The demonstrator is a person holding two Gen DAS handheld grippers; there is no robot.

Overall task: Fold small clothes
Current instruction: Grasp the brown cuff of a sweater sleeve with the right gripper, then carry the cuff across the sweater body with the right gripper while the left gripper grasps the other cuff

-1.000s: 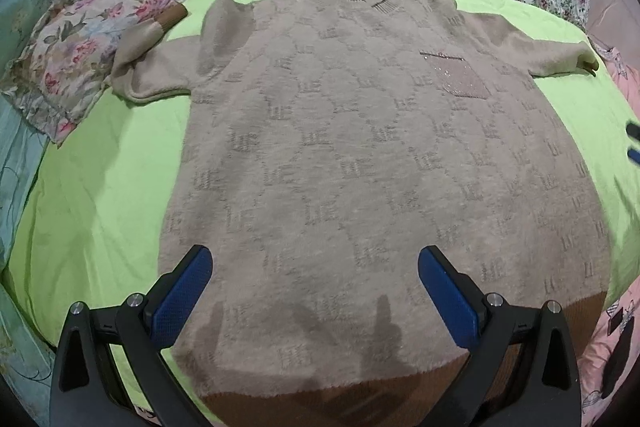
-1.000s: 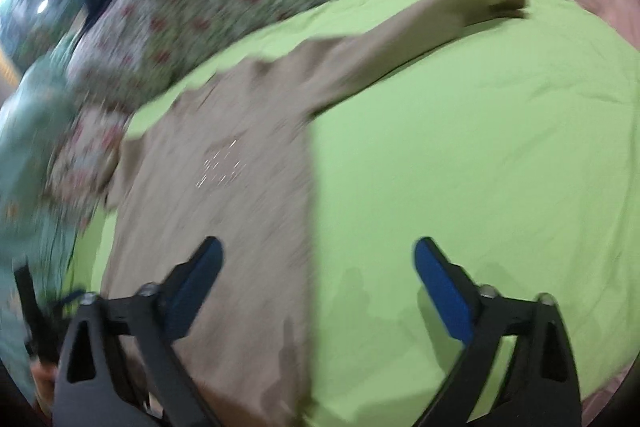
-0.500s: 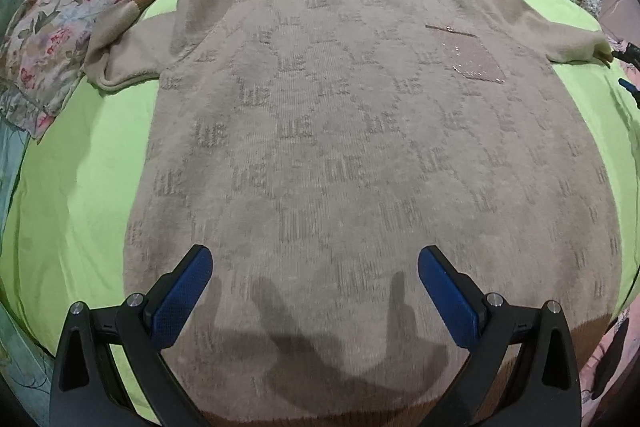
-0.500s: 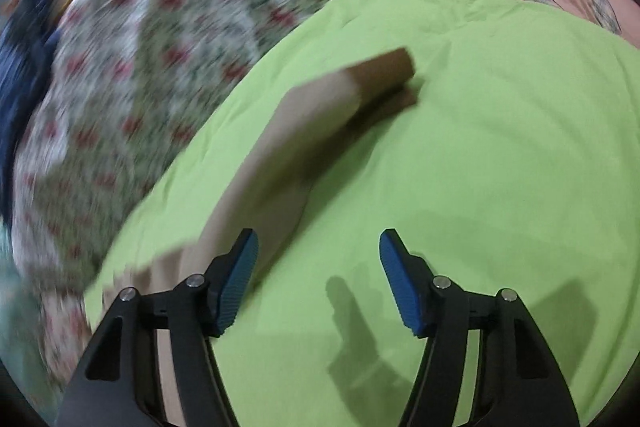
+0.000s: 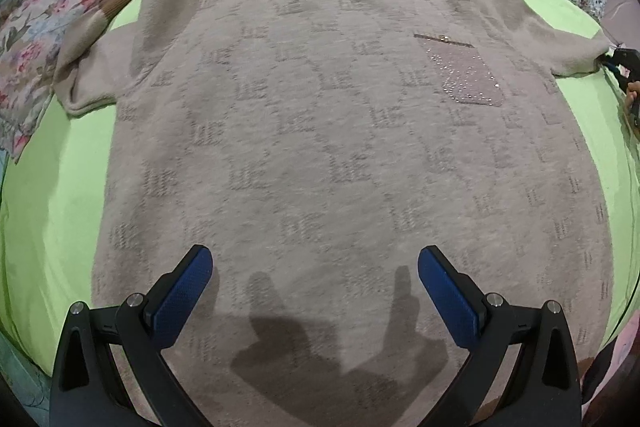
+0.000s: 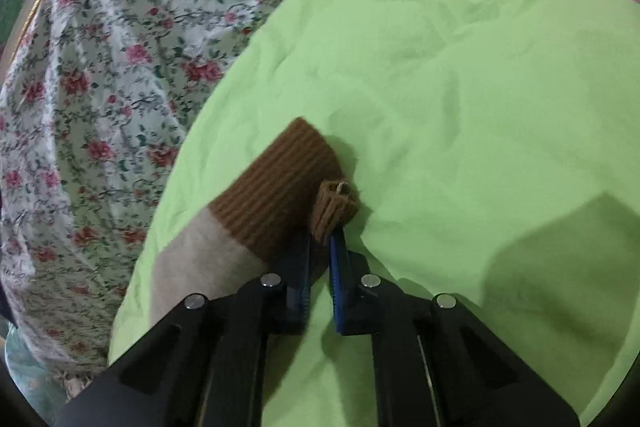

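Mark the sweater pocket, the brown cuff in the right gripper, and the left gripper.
pocket (image 5: 464,71): left wrist view, its sequinned face.
brown cuff (image 6: 280,195): right wrist view, ribbed band, pinched by the right gripper (image 6: 320,247).
left gripper (image 5: 314,267): left wrist view, midway between open fingertips.

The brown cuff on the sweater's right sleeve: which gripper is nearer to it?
Right. The right gripper is shut on the brown cuff; the left gripper hovers open over the sweater hem.

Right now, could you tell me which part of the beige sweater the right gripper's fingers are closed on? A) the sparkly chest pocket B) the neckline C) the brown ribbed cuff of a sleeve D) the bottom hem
C: in the right wrist view, the right gripper is pinching a fold of the brown ribbed cuff over the green sheet.
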